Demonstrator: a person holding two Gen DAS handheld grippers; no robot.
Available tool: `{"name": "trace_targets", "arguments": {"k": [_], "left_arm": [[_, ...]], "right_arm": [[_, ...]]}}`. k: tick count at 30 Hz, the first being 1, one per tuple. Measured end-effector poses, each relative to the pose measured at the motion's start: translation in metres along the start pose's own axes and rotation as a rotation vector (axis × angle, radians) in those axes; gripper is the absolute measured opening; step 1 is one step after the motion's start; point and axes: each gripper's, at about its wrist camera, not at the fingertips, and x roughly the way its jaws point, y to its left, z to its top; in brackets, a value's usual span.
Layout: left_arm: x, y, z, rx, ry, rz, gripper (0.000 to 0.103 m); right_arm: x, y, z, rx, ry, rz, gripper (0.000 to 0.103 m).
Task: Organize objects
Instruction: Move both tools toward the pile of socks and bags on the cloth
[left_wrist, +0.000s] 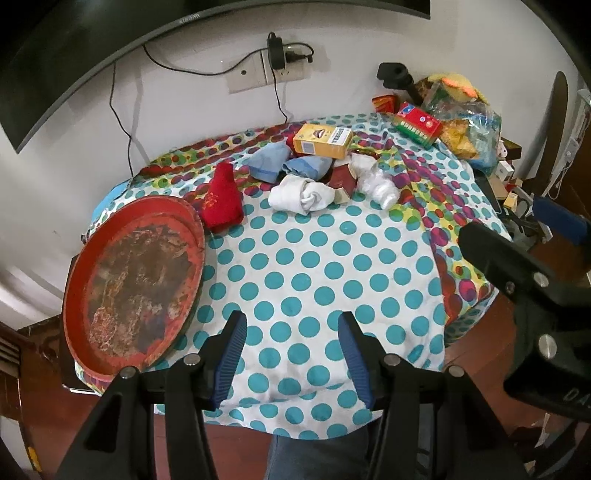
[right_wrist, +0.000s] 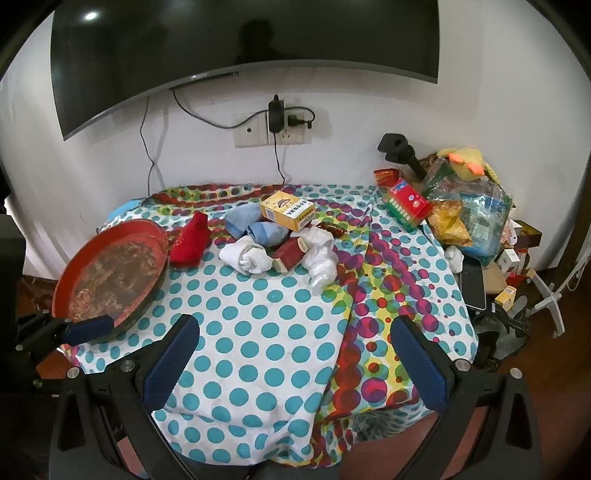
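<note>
A worn red round tray (left_wrist: 133, 280) (right_wrist: 110, 269) sits at the table's left edge. Behind the middle lies a heap: a red sock (left_wrist: 221, 201) (right_wrist: 190, 240), a white sock bundle (left_wrist: 301, 195) (right_wrist: 247, 256), two blue socks (left_wrist: 284, 164) (right_wrist: 255, 225), a yellow box (left_wrist: 323, 140) (right_wrist: 288, 212), a dark red pack (right_wrist: 290, 253) and crumpled white plastic (left_wrist: 375, 181) (right_wrist: 321, 258). My left gripper (left_wrist: 291, 354) hangs open over the near table, empty. My right gripper (right_wrist: 295, 362) is open too, with nothing between its fingers.
The table wears a dotted cloth (left_wrist: 332, 266) (right_wrist: 258, 314). A red-and-green box (left_wrist: 419, 123) (right_wrist: 406, 206) and snack bags (left_wrist: 469, 125) (right_wrist: 469, 218) crowd the back right. A wall socket with a plug (right_wrist: 275, 118) and a dark screen (right_wrist: 240, 37) are behind. Clutter lies on the floor at right (right_wrist: 506, 273).
</note>
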Motion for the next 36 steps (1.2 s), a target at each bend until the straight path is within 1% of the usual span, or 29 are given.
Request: {"name": "trace_targets", "arguments": {"k": [12, 16, 18, 20, 22, 24, 25, 26, 27, 32, 34, 36], "left_arm": [[0.052, 0.008, 0.029, -0.002, 0.080, -0.005, 0.053], [0.071, 0.016, 0.036, 0.002, 0.097, -0.034, 0.053], [0.083, 0.021, 0.038, -0.008, 0.110, -0.045, 0.053], [0.094, 0.027, 0.040, -0.016, 0.125, -0.044, 0.053], [0.103, 0.029, 0.042, -0.013, 0.136, -0.043, 0.053], [0.113, 0.032, 0.046, -0.015, 0.148, -0.050, 0.053], [0.117, 0.032, 0.048, -0.015, 0.150, -0.054, 0.053], [0.122, 0.033, 0.051, -0.020, 0.153, -0.057, 0.053], [0.127, 0.034, 0.055, -0.023, 0.155, -0.059, 0.053], [0.153, 0.028, 0.077, -0.022, 0.176, -0.067, 0.053], [0.163, 0.025, 0.087, -0.031, 0.182, -0.065, 0.053], [0.173, 0.023, 0.099, -0.049, 0.186, -0.080, 0.053]], "right_arm": [[0.049, -0.008, 0.020, 0.014, 0.040, 0.031, 0.103], [0.067, -0.012, 0.021, 0.004, 0.055, 0.038, 0.100], [0.075, -0.015, 0.020, 0.000, 0.057, 0.057, 0.089], [0.086, -0.019, 0.020, -0.005, 0.069, 0.081, 0.084], [0.097, -0.022, 0.019, -0.013, 0.086, 0.079, 0.081], [0.112, -0.025, 0.019, -0.020, 0.108, 0.086, 0.070], [0.119, -0.027, 0.019, -0.019, 0.126, 0.095, 0.067], [0.129, -0.029, 0.021, -0.016, 0.142, 0.107, 0.059], [0.138, -0.031, 0.022, -0.013, 0.153, 0.110, 0.055], [0.175, -0.038, 0.026, -0.024, 0.185, 0.097, 0.055], [0.190, -0.042, 0.028, -0.013, 0.197, 0.103, 0.055], [0.203, -0.044, 0.030, -0.012, 0.213, 0.116, 0.055]]}}
